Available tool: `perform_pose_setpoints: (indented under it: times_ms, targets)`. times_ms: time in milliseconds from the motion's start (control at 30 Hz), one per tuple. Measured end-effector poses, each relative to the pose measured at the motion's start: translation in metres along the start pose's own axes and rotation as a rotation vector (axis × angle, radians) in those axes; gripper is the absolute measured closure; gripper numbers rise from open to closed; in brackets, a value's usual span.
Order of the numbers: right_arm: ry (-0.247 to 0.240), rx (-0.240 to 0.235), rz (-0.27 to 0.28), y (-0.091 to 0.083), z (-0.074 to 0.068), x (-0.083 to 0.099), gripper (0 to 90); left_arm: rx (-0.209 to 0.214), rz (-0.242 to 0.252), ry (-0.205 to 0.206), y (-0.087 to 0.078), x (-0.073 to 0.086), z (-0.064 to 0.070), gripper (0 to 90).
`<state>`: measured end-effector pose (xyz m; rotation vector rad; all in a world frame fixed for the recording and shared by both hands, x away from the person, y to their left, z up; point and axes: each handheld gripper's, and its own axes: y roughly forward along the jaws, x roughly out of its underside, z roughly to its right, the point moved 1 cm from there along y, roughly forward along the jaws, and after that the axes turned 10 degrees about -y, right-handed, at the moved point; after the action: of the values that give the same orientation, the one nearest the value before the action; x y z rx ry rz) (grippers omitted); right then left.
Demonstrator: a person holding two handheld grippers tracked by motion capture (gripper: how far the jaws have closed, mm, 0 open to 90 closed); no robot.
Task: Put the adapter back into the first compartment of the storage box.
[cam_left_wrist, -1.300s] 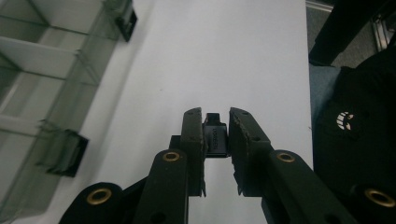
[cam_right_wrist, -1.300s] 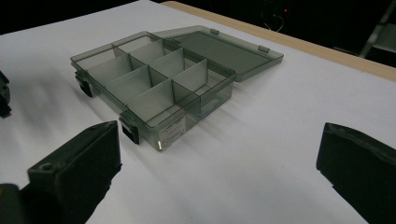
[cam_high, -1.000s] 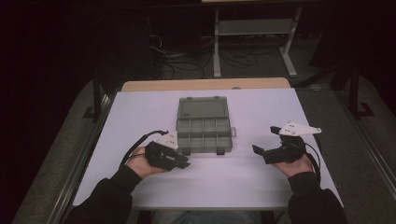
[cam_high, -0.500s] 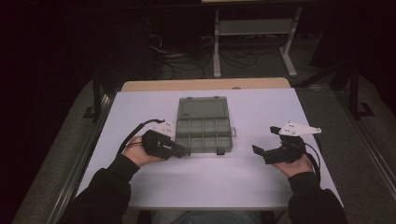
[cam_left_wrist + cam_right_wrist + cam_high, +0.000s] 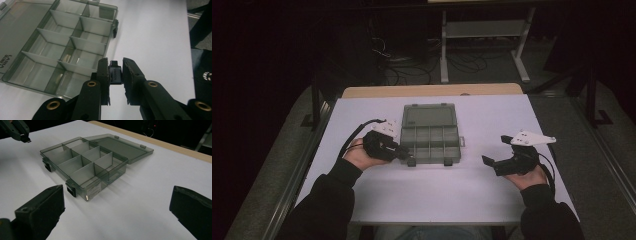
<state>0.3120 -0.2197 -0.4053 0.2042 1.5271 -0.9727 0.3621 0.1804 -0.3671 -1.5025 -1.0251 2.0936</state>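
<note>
One small black plug [image 5: 115,73] is pinched in the left gripper [image 5: 404,152], just beside the open compartment box's [image 5: 432,135] near-left corner at mid-bench; the right gripper's [image 5: 492,162] jaws are spread, well apart.

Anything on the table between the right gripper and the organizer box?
Nothing: in the high view, bare white table separates the right gripper from the organizer box. The right gripper view shows the same.

lab | dark room | floor cables [image 5: 412,62] | metal stand [image 5: 484,35]
</note>
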Motion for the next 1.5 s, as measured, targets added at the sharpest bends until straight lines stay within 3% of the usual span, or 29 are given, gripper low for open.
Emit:
perform_pose_setpoints:
  times_ms: [167, 567, 733, 1133, 1500]
  targets:
    - [-0.002, -0.003, -0.001, 0.000, 0.000, 0.000, 0.0, -0.015, 0.021, -0.016, -0.003, -0.003, -0.008, 76.2]
    - [-0.001, -0.006, -0.008, 0.003, 0.001, 0.001, 0.0, -0.067, -0.007, -0.034, -0.006, -0.017, -0.023, 76.2]
    - [0.000, -0.010, -0.007, 0.003, 0.001, 0.001, 0.0, -0.088, -0.001, -0.080, -0.003, -0.020, -0.036, 76.3]
    - [-0.007, -0.014, -0.011, 0.005, 0.001, 0.001, 0.0, -0.134, -0.019, -0.123, 0.011, -0.020, -0.054, 76.3]
    - [-0.011, -0.017, -0.018, 0.006, 0.001, 0.001, 0.0, -0.167, 0.021, -0.165, 0.015, -0.017, -0.072, 76.3]
